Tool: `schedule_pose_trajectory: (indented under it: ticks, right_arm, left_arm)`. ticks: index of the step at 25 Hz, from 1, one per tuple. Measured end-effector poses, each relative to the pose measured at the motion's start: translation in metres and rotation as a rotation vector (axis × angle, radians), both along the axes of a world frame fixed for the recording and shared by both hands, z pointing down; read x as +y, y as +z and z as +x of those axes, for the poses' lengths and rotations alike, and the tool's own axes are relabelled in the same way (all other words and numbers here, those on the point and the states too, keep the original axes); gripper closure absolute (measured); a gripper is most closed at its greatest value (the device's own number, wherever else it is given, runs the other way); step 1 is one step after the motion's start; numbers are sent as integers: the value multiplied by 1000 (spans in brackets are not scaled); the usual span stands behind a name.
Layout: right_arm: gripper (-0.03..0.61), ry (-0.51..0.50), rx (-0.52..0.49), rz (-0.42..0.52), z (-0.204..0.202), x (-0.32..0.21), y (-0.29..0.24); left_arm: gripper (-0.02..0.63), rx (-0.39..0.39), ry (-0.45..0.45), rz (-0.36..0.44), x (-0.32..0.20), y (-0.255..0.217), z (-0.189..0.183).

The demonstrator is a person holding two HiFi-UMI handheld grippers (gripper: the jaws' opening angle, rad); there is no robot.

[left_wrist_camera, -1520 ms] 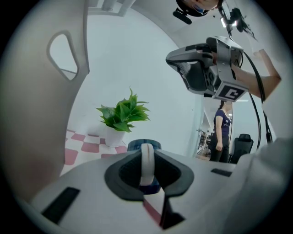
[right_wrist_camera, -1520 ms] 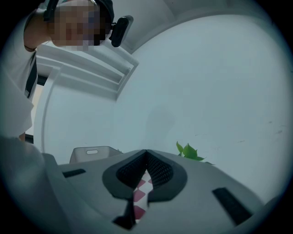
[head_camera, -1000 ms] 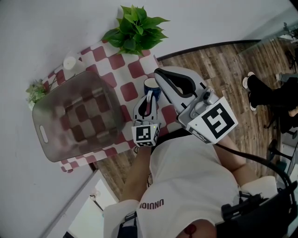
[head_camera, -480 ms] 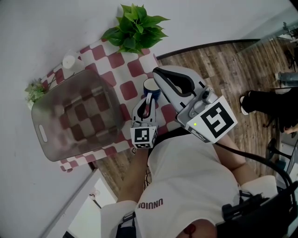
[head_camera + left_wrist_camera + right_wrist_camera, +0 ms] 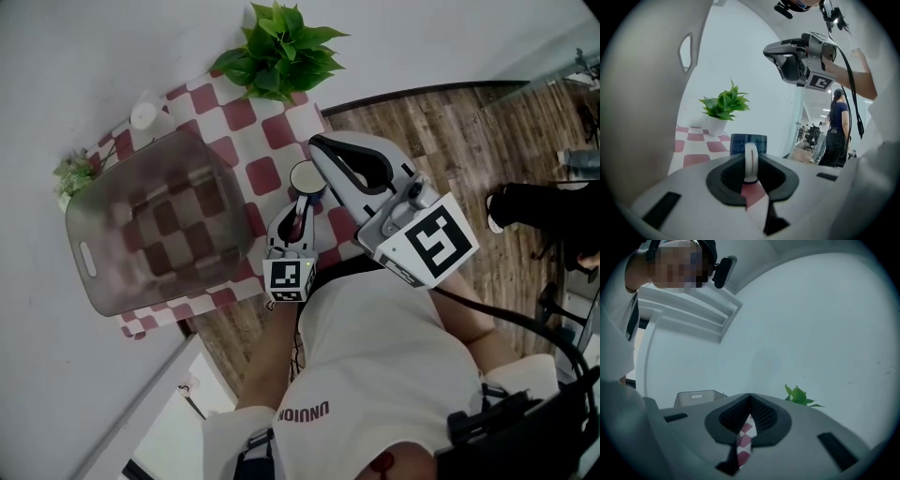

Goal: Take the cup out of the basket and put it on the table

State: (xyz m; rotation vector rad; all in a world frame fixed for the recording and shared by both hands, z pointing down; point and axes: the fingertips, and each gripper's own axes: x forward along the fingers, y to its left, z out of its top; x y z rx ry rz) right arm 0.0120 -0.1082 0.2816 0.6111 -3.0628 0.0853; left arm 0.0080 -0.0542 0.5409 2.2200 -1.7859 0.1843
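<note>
Cup (image 5: 307,176) is sitting, it seems, on the checked bench (image 5: 267,127), just right of the basket (image 5: 94,272). Your left tool (image 5: 299,201) is gripping its handle (image 5: 750,161), jaws just easing apart to release. Your right tool (image 5: 321,148), pinched together and empty, is hovering above, out of the way.

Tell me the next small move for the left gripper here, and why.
Probably finish opening the left gripper to release the blue cup. The cup is out of the basket and seems to stand upright on the checkered tablecloth, with its white handle between the jaws, which have just been opening slightly. The right gripper hangs shut and empty.
</note>
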Motion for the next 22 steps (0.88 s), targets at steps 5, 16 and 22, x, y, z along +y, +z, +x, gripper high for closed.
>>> schedule_pose_trajectory:
  ticks: [5,16,22]
  right_arm:
    - [561,-4,-2,-4,1,3,2]
    - [561,-25,-1,-9,-4,12,4]
    - [561,-32,-7,-10,-5,15,4]
  left_arm:
    - [549,-13,13,-11,7,5,4]
    - [537,-52,8,-55,21,18,8]
    - [462,-41,-21,-24,22,5,4]
